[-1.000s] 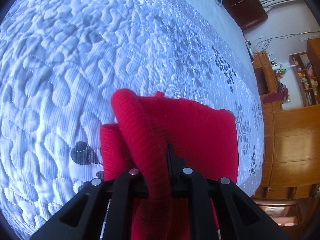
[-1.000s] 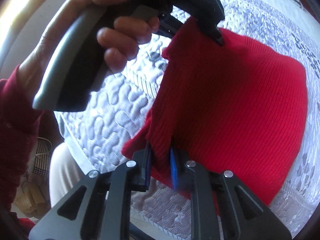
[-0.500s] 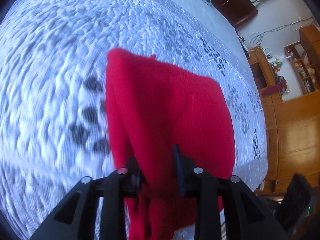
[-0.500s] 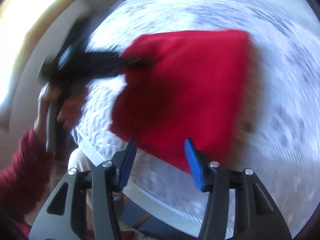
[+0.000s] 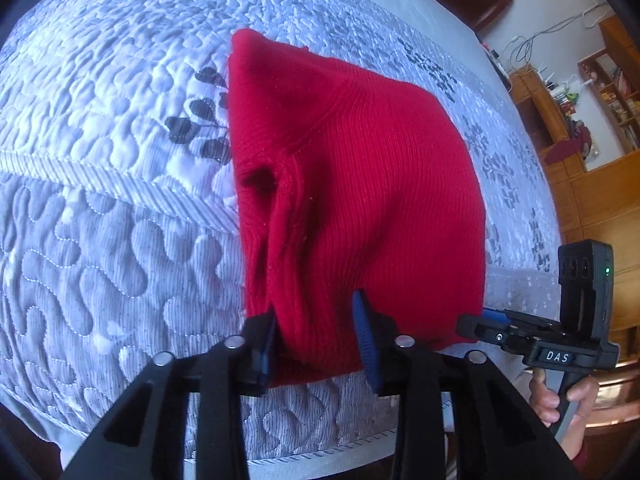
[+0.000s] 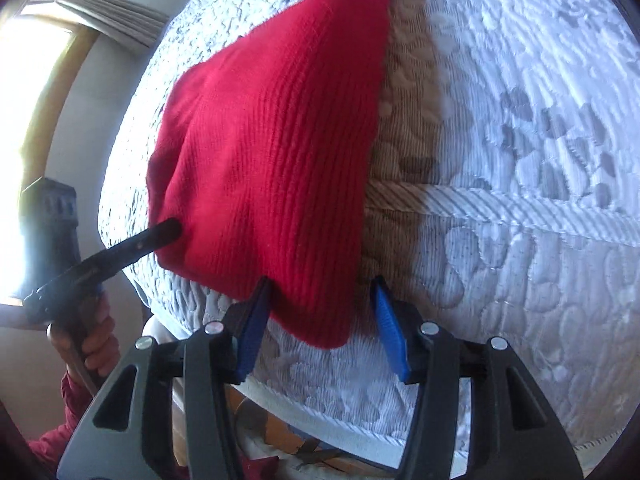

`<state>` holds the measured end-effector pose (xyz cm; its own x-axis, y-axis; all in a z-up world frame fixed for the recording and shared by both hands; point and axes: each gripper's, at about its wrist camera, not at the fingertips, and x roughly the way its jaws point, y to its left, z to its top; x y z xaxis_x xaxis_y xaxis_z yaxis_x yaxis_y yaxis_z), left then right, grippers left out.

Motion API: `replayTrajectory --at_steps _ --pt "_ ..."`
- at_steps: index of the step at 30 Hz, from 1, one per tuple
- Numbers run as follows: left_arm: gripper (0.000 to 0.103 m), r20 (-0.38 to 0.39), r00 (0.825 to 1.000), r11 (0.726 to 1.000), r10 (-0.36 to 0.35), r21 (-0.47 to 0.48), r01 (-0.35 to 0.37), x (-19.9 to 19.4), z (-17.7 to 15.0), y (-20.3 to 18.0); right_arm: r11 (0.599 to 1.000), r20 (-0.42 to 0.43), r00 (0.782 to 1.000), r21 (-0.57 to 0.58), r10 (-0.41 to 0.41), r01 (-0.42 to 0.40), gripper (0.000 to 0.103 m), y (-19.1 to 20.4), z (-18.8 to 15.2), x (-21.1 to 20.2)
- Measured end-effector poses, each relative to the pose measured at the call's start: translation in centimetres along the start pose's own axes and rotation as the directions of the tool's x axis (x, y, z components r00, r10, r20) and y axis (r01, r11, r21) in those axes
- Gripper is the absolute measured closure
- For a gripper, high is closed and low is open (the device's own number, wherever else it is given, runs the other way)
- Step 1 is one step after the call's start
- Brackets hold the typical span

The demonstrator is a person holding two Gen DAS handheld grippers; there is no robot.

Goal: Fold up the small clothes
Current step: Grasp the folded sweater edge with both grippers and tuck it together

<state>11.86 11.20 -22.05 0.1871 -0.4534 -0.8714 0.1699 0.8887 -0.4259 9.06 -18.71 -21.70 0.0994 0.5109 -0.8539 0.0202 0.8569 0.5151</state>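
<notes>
On the left, the left gripper (image 5: 316,336) is sitting at the near left corner of the red ribbed knit garment (image 5: 360,184). Its jaws are partly apart and closing a little. The red cloth is lying between them, but the blue pads (image 5: 366,340) are not pressing on it.

The garment is lying folded on the white and grey quilted bedspread (image 5: 100,200), close to the near edge of the bed. Its long side is running away from the person, up the bed. The near end is wide. The far end is looking narrower and is pointing toward the head of the bed. A thick ridge of cloth is bunching along the left edge.

On the right, the right gripper (image 6: 320,320) is sitting at the near right corner. Its jaws are standing about half apart and are closing too. The corner is lying between the blue pads (image 6: 390,332), which are not squeezing it.

It looks like a fold is just being let go. The next move probably needs both grippers to pinch the near corners again, or to flatten the bunched ridge, before folding once more.
</notes>
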Motion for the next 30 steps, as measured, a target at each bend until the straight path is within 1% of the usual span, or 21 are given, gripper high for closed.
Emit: replayTrajectory --at_steps 1,2,3,5,7,9,10,12,13,15,17,20,24,26,28,29,30 --pt "0.083 -0.006 1.0 1.0 0.016 0.009 -0.016 0.1 0.0 0.0 1.0 -0.002 1.0 -0.001 0.009 -0.009 0.075 0.0 0.1 0.3" --pt "0.087 -0.009 1.0 1.0 0.015 0.012 -0.015 0.1 0.1 -0.2 1.0 -0.01 1.0 -0.003 0.024 -0.024 0.081 0.1 0.2 0.4" --pt "0.088 -0.013 1.0 1.0 0.01 0.011 -0.01 0.1 0.1 -0.1 1.0 -0.015 1.0 -0.004 0.027 -0.027 0.085 0.3 0.3 0.3" --pt "0.09 -0.016 1.0 1.0 -0.003 0.003 0.003 -0.6 0.2 -0.1 0.999 -0.012 1.0 -0.032 0.021 -0.021 0.088 0.8 0.3 -0.6" --pt "0.09 -0.008 1.0 1.0 -0.03 0.009 0.03 -1.5 0.0 -0.2 0.997 0.004 0.999 -0.053 0.05 -0.049 0.089 1.2 0.2 -2.4" --pt "0.09 -0.002 1.0 0.999 -0.025 0.04 0.025 -1.9 -0.3 -0.6 0.995 0.026 0.997 -0.07 0.078 -0.076 0.089 1.4 0.1 -4.2" --pt "0.09 -0.005 1.0 0.999 -0.02 0.049 0.02 -1.9 -0.5 -0.6 0.994 0.026 0.996 -0.073 0.086 -0.084 0.09 1.3 0.1 -4.5" --pt "0.09 -0.031 0.999 0.999 -0.007 0.049 0.009 -0.7 -1.0 0.0 0.994 -0.001 0.998 -0.089 0.06 -0.06 0.09 0.8 0.0 -3.8" --pt "0.09 -0.045 0.999 0.999 -0.008 0.039 0.01 0.2 -1.2 0.5 0.996 -0.026 0.999 -0.088 0.026 -0.028 0.09 0.4 -0.1 -2.6" --pt "0.09 -0.038 0.999 0.999 -0.012 0.041 0.014 1.0 -1.5 1.0 0.997 -0.062 0.998 -0.074 -0.007 0.002 0.09 -0.4 -0.4 -0.4" --pt "0.09 -0.03 0.999 0.999 -0.016 0.04 0.017 0.9 -1.6 1.1 0.998 -0.059 0.998 -0.068 -0.017 0.012 0.09 -1.0 -0.6 0.8" --pt "0.088 -0.021 1.0 0.998 -0.012 0.059 0.013 0.8 -1.9 1.0 0.996 -0.047 0.999 -0.083 -0.025 0.021 0.089 -0.7 -0.8 0.7" --pt "0.088 -0.018 1.0 0.999 -0.006 0.047 0.007 0.8 -2.0 0.7 0.993 -0.036 0.997 -0.1 -0.062 0.059 0.089 0.2 -1.2 1.1" --pt "0.086 -0.017 1.0 0.998 0.006 0.057 -0.005 0.6 -1.9 0.1 0.993 -0.035 0.997 -0.102 -0.066 0.062 0.085 0.5 -1.3 0.9" --pt "0.082 -0.009 1.0 0.998 0.012 0.056 -0.012 -0.6 -1.8 -0.5 0.993 -0.022 0.998 -0.105 -0.063 0.06 0.07 0.8 -1.2 -0.1" --pt "0.08 0.011 1.0 0.998 0.025 0.058 -0.025 -1.7 -1.5 -0.7 0.992 0.003 0.998 -0.11 -0.067 0.066 0.067 1.4 -1.3 -1.0" --pt "0.075 0.045 0.997 0.996 0.057 0.066 -0.06 -2.8 -1.2 -0.9 0.991 0.028 0.998 -0.115 -0.063 0.066 0.062 1.8 -1.1 -1.9"
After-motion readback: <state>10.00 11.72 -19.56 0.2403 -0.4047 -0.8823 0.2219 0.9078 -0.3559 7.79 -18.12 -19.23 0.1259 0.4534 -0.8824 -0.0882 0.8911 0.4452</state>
